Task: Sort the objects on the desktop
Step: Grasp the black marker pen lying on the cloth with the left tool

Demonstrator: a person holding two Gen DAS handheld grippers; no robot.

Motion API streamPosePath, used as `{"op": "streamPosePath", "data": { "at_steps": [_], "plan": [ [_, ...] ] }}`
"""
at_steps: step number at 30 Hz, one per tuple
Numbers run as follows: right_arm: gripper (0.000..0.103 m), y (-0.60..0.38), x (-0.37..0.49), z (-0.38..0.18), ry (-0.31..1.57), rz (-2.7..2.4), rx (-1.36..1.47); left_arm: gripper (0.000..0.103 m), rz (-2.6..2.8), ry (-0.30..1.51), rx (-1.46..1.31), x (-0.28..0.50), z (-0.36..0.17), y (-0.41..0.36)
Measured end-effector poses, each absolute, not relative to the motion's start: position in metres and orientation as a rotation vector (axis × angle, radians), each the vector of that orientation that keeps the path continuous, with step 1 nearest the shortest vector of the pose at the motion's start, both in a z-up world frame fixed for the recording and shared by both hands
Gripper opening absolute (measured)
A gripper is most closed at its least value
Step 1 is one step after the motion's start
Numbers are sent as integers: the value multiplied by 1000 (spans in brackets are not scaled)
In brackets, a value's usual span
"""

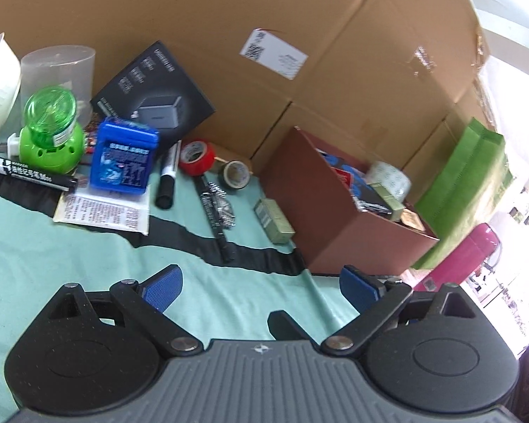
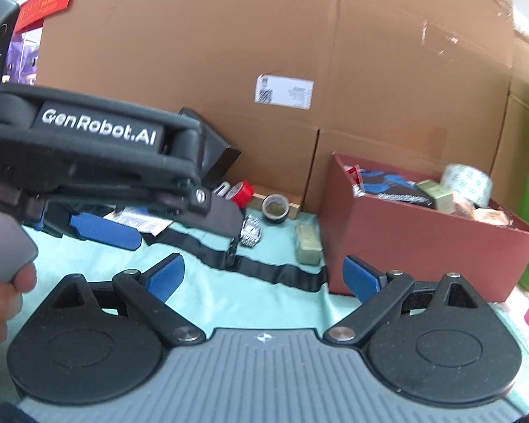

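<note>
Both hand-held grippers, left (image 1: 261,287) and right (image 2: 262,278), hover spread wide and empty over the bench (image 1: 70,253). Loose pens (image 1: 213,211), tapes (image 1: 197,157) and a green box (image 1: 274,220) lie ahead-left, probably awaiting the brown box (image 1: 321,225) ahead-right, already part filled.

Cardboard boxes (image 1: 264,35), green bag (image 1: 465,190)

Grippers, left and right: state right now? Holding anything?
Left gripper: open, holding nothing, above the teal cloth.
Right gripper: open, holding nothing, facing the brown box.
</note>
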State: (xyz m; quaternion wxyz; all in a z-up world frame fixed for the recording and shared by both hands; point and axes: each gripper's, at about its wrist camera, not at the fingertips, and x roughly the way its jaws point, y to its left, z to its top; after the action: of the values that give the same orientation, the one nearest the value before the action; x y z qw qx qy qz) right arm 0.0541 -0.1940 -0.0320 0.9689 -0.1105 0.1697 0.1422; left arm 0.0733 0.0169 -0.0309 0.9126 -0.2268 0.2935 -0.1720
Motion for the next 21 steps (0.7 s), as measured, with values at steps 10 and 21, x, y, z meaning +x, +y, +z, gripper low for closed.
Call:
{"op": "streamPosePath", "data": {
  "at_steps": [10, 21],
  "plan": [
    [89, -183, 94, -46, 495, 344, -175, 64, -318, 683, -348, 113, -28, 7],
    [49, -159, 142, -54, 587, 378, -204, 36, -320, 768, -340, 162, -42, 1]
  ]
}}
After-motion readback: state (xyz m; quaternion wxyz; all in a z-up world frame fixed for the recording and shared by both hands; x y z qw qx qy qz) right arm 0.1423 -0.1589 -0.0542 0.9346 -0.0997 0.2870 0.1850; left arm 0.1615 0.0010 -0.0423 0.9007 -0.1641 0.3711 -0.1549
